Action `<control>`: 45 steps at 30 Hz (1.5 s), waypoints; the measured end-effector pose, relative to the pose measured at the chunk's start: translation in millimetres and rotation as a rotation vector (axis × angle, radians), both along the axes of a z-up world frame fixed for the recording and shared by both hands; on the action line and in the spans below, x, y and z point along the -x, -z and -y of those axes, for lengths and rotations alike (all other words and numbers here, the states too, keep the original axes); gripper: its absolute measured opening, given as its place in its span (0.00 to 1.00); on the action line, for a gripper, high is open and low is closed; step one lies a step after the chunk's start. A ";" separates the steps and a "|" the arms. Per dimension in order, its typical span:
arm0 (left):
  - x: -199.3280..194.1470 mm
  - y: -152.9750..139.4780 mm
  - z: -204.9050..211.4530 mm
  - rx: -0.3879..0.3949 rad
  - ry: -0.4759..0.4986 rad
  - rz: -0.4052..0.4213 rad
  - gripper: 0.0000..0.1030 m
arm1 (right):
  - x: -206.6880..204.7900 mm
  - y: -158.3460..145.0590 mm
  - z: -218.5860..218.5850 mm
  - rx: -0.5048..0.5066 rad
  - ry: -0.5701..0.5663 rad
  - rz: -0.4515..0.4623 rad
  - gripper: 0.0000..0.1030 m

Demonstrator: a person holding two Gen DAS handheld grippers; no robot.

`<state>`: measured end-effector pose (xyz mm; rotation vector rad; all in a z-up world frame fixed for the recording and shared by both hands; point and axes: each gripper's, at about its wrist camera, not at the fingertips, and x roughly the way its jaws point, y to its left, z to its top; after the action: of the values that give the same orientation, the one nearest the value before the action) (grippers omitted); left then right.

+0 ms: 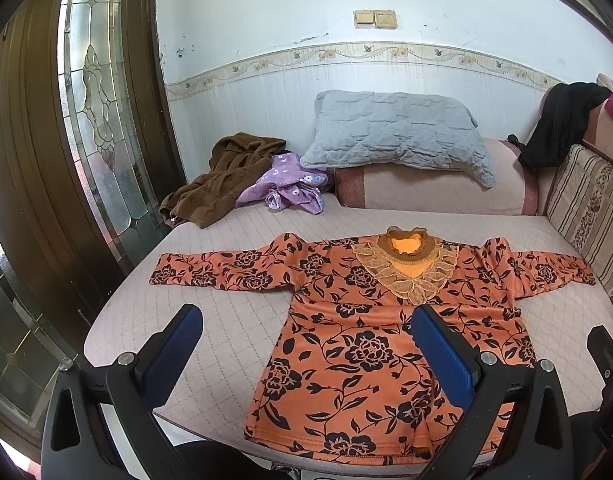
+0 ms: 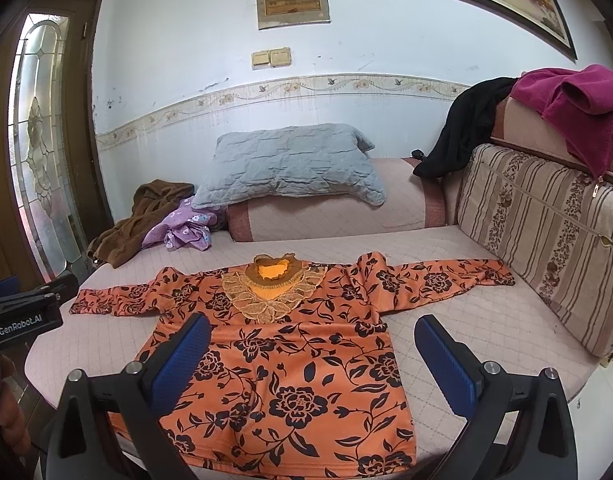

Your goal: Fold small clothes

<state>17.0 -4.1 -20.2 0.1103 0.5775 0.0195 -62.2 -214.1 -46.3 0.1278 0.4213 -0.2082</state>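
An orange long-sleeved child's top with black flowers and a lace collar point(image 1: 370, 320) lies flat, face up, sleeves spread, on the pink quilted couch seat point(image 1: 234, 320). It also shows in the right wrist view point(image 2: 290, 360). My left gripper point(image 1: 306, 332) is open and empty, held above the top's left side near the hem. My right gripper point(image 2: 312, 340) is open and empty, above the top's right side. The left gripper's body point(image 2: 22, 312) shows at the left edge of the right wrist view.
A brown garment point(image 1: 226, 176) and a purple flowered one point(image 1: 290, 188) lie crumpled at the seat's far left. A grey quilted pillow point(image 1: 398, 132) rests on the armrest. A striped back cushion point(image 2: 546, 248) stands on the right, with black point(image 2: 462, 128) and magenta point(image 2: 574, 100) clothes above. A glass-panelled door point(image 1: 94, 120) is on the left.
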 end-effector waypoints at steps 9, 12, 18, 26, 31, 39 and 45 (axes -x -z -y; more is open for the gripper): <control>-20.2 5.5 6.0 -0.007 0.011 0.001 1.00 | -17.4 3.3 1.8 -0.005 -0.004 -0.012 1.00; -29.8 4.3 8.8 -0.005 0.015 0.006 1.00 | -27.3 2.8 3.5 -0.008 0.003 -0.006 1.00; -44.4 -2.3 16.0 0.003 0.020 0.028 1.00 | -45.0 -4.1 7.9 -0.021 0.012 0.018 1.00; -60.5 -1.6 23.9 0.011 0.032 0.031 1.00 | -61.6 -5.8 12.6 -0.021 0.020 0.032 1.00; -76.5 9.6 31.6 0.005 0.040 0.016 1.00 | -76.5 4.2 18.7 -0.028 0.028 0.014 1.00; -156.0 71.8 55.1 0.013 0.066 -0.125 1.00 | -124.3 40.2 78.9 -0.157 0.050 -0.022 1.00; -224.5 158.9 67.3 -0.035 0.015 -0.286 1.00 | -161.0 109.2 242.0 -0.479 0.306 -0.078 1.00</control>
<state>241.4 -71.3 -179.1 0.1527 0.8622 -0.0008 98.8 -456.1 -155.6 0.6590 0.5235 -0.4117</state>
